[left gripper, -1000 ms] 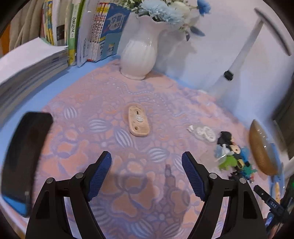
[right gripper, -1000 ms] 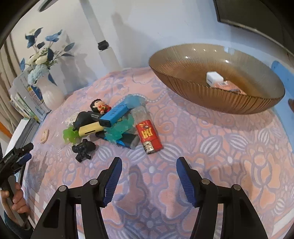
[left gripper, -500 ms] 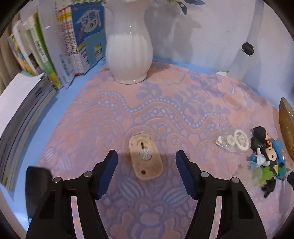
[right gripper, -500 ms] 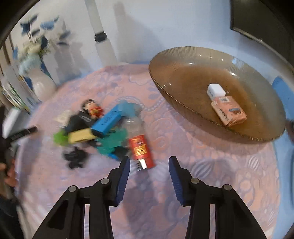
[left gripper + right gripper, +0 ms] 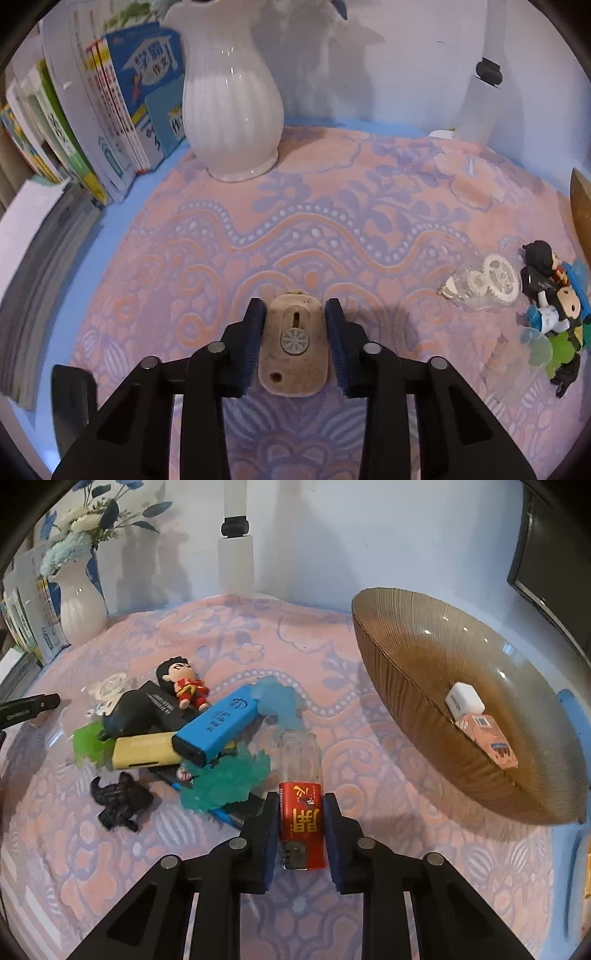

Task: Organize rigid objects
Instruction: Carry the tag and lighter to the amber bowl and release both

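white ribbed vase (image 5: 231,107) upright at rear edge of patterned pink cloth (image 5: 332,229), holding blue and white flowers (image 5: 79,528). upright books (image 5: 110,110) just left of vase. stacked papers (image 5: 33,251) at far left.

Left wrist view: bare cloth (image 5: 332,229) across mid-frame, passable. White vase (image 5: 231,99) and books (image 5: 110,110) block upper left; toy cluster (image 5: 550,295) crowds the right edge.

Right wrist view: bare cloth at lower left and between the red lighter (image 5: 302,825) and bowl (image 5: 443,709). Toy pile (image 5: 184,734) blocks center-left; bowl fills the right; white post (image 5: 236,557) at top center.
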`<state>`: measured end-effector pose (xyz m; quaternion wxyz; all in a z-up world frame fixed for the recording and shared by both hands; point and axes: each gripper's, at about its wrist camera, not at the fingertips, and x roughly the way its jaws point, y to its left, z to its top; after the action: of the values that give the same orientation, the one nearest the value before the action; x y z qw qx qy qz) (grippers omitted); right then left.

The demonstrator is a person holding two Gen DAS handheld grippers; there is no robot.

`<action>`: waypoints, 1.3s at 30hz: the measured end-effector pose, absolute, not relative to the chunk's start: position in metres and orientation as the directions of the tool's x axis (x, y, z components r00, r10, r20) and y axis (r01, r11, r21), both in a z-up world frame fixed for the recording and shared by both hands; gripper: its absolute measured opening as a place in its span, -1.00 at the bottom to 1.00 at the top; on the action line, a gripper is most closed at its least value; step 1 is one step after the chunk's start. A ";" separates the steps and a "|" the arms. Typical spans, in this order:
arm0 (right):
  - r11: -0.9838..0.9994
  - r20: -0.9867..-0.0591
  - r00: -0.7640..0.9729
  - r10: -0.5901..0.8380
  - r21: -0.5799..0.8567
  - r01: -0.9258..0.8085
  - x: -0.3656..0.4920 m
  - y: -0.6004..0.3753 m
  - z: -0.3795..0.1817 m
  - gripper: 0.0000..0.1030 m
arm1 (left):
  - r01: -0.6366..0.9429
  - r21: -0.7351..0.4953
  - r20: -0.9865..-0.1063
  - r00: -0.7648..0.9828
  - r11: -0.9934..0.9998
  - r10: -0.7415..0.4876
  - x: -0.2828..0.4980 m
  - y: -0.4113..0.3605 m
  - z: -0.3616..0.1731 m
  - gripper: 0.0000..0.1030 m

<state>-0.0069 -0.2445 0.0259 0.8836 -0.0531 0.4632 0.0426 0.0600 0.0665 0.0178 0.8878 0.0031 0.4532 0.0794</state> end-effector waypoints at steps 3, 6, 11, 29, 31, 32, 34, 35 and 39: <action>0.994 -0.827 0.559 0.058 -0.003 -0.107 -0.025 -0.257 0.030 -0.57 | -0.090 0.026 -0.804 0.590 0.996 0.074 0.046 0.060 0.021 -0.41; 0.994 -0.833 0.542 0.110 0.076 -0.084 -0.051 -0.273 0.033 -0.57 | 0.004 -0.031 -0.793 0.608 1.000 -0.027 0.016 0.036 0.026 -0.41; 0.992 -0.838 0.531 0.126 0.104 -0.071 -0.096 -0.288 0.040 -0.57 | 0.189 -0.108 -0.772 0.602 0.976 -0.202 -0.027 -0.020 0.031 -0.41; 0.998 -0.833 0.551 0.054 0.024 -0.060 -0.112 -0.282 0.029 -0.44 | 0.171 -0.132 -0.771 0.601 0.976 -0.210 -0.043 0.001 0.031 -0.01; 0.998 -0.831 0.554 0.055 0.026 -0.059 -0.112 -0.284 0.028 -0.44 | 0.213 -0.170 -0.791 0.552 0.962 -0.262 -0.039 0.005 0.030 -0.01; 0.998 -0.829 0.556 0.055 0.027 -0.058 -0.114 -0.285 0.028 -0.44 | 0.227 -0.176 -0.796 0.540 0.958 -0.274 -0.040 0.004 0.029 -0.01; 0.998 -0.826 0.561 0.050 0.021 -0.058 -0.116 -0.285 0.028 -0.43 | 0.276 -0.197 -0.803 0.505 0.941 -0.317 -0.048 -0.001 0.024 -0.01; 0.998 -0.826 0.561 0.048 0.018 -0.058 -0.114 -0.284 0.028 -0.42 | 0.307 -0.198 -0.805 0.491 0.931 -0.333 -0.054 -0.007 0.022 -0.01; 0.996 -0.823 0.568 -0.007 -0.056 -0.070 -0.115 -0.274 0.028 -0.44 | 0.340 -0.120 -0.819 0.497 0.933 -0.286 -0.061 -0.033 0.011 -0.03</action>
<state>-0.1148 -0.2743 0.0282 0.8846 -0.0411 0.4642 0.0179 -0.0612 -0.0328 0.0111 0.8647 0.0287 0.4677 -0.1810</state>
